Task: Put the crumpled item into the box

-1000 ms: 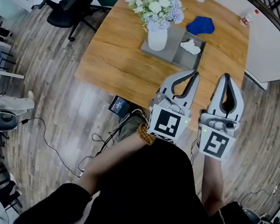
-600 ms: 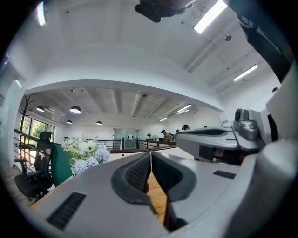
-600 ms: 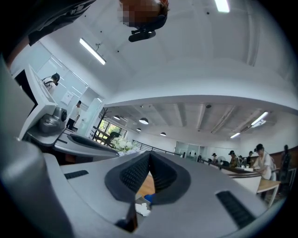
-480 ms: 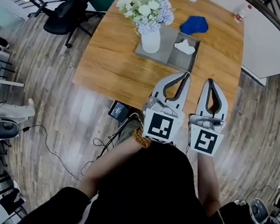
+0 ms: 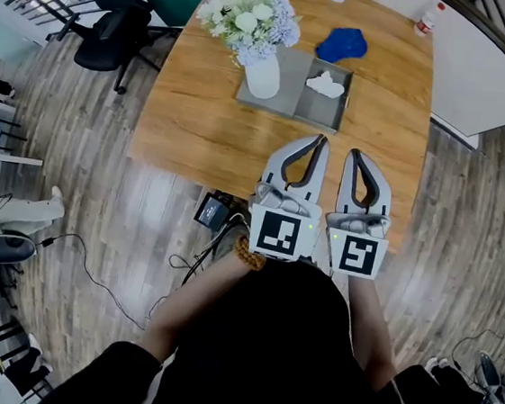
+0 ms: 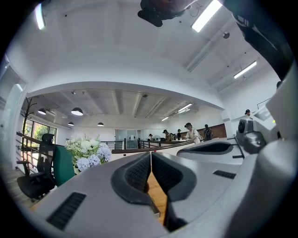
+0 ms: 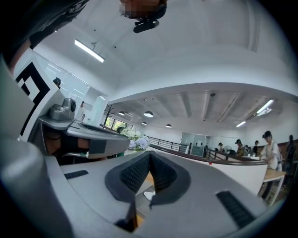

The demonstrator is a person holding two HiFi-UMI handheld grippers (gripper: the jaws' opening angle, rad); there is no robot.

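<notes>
1. Right gripper (image 5: pixel 356 154) first: its jaws are pressed together with nothing between them, and it hovers over the near edge of the wooden table (image 5: pixel 200 109).
2. The left gripper (image 5: pixel 317 141) is just beside it, also closed and empty. The two point the same way, towards the far end of the table.
3. Further out sits the grey box (image 5: pixel 319 112). A white crumpled wad (image 5: pixel 325 85) already lies in its open right part, and a vase of flowers (image 5: pixel 261 75) stands on its left part.
4. Just beyond the box, a blue crumpled cloth (image 5: pixel 341 44) lies on the bare tabletop. It looks like the piece left to go in.
5. Nothing is gripped, so this reads as the reach.
   - Spread the jaws well before arriving and come down from above.
   - Pinch a raised fold rather than scraping the wood.
   - Lift clear of the box's far wall.
   - Use the right gripper, which keeps the move away from the flowers.
</notes>
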